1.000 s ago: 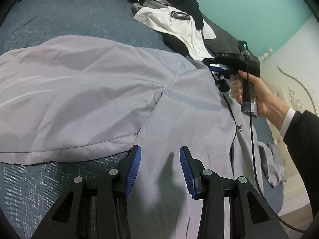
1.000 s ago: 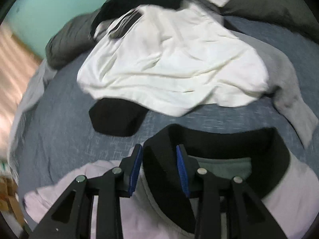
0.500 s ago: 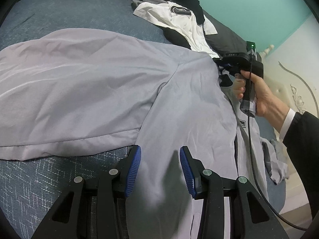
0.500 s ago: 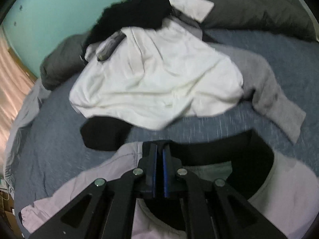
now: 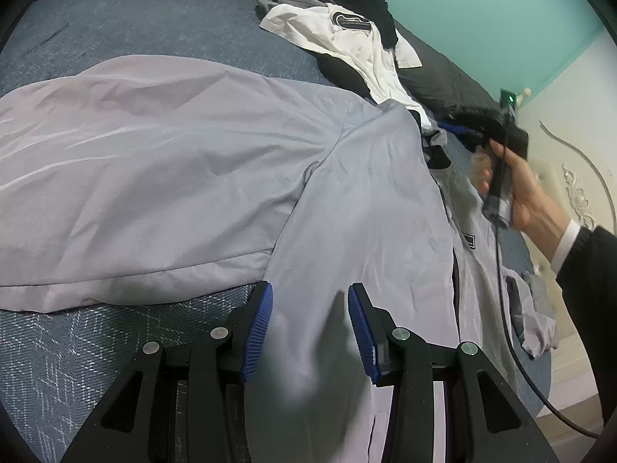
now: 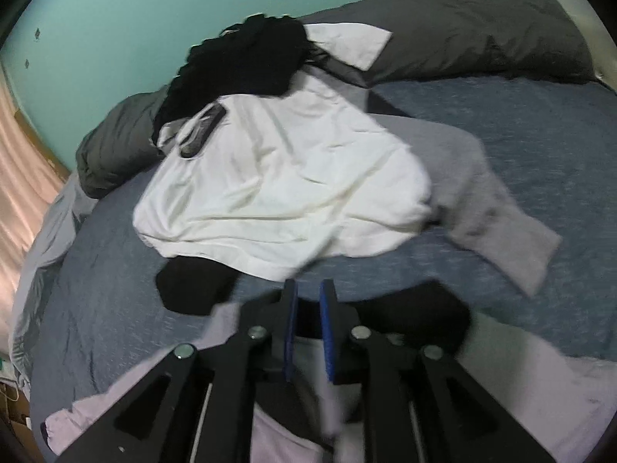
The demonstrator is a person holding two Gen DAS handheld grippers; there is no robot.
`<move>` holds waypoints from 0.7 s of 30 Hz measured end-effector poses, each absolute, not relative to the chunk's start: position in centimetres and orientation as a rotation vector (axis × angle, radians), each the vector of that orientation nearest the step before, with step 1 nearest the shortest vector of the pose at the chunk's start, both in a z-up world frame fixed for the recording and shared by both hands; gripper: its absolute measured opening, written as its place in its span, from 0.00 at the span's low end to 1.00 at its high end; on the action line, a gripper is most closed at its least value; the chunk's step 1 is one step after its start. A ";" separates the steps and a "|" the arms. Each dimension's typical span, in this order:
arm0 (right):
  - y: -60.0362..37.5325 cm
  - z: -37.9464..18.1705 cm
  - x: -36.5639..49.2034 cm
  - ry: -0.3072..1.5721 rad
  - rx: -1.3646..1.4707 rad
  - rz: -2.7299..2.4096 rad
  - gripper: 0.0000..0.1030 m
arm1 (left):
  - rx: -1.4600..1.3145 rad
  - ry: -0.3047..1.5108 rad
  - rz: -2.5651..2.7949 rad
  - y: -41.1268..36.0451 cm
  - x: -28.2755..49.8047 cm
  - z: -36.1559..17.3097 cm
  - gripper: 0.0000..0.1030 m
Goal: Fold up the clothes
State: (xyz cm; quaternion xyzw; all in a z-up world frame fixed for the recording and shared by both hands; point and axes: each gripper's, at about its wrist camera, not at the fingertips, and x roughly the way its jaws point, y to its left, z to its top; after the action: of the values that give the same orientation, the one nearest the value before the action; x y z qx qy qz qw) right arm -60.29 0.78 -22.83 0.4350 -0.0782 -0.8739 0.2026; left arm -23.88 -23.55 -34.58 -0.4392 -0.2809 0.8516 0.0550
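Observation:
A light grey jacket (image 5: 231, 162) lies spread on the blue bed, one sleeve stretched to the left. Its black collar (image 6: 435, 312) shows in the right wrist view. My left gripper (image 5: 310, 324) is open, its blue pads on either side of the jacket's lower body panel. My right gripper (image 6: 307, 301) hovers at the collar with its jaws a narrow gap apart, the collar just beyond and below the fingertips; it holds nothing that I can see. The right gripper also shows in the left wrist view (image 5: 459, 129), held by a hand at the collar end.
A pile of clothes lies beyond the collar: a white shirt (image 6: 277, 181), a black garment (image 6: 239, 61) and a grey sweater (image 6: 482, 200). Dark grey pillows (image 6: 482, 27) line the teal wall. A small grey garment (image 5: 536, 320) hangs at the bed's right edge.
My right gripper shut at the collar half a second ago; now its jaws stand slightly apart and it has lifted a little. My left gripper stayed open over the lower panel.

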 end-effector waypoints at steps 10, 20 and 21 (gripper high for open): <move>5.1 -23.6 -59.0 -0.204 1.266 -2.346 0.31 | -1.336 -0.847 2.604 -23.8 -23.8 -34.4 0.45; -2.2 -25.5 -55.7 -0.050 1.286 -2.182 0.32 | -1.283 -0.899 2.692 -26.4 -22.9 -33.3 0.45; -2.3 -25.7 -55.5 -0.051 1.291 -2.174 0.32 | -1.273 -0.907 2.703 -26.7 -22.8 -33.1 0.45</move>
State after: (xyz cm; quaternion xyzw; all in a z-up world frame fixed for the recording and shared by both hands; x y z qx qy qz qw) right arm -55.55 -2.35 -25.69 0.4867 -0.0192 -0.8196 0.3017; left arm -22.75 -26.72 -33.08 -0.4076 -0.2905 0.8657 0.0095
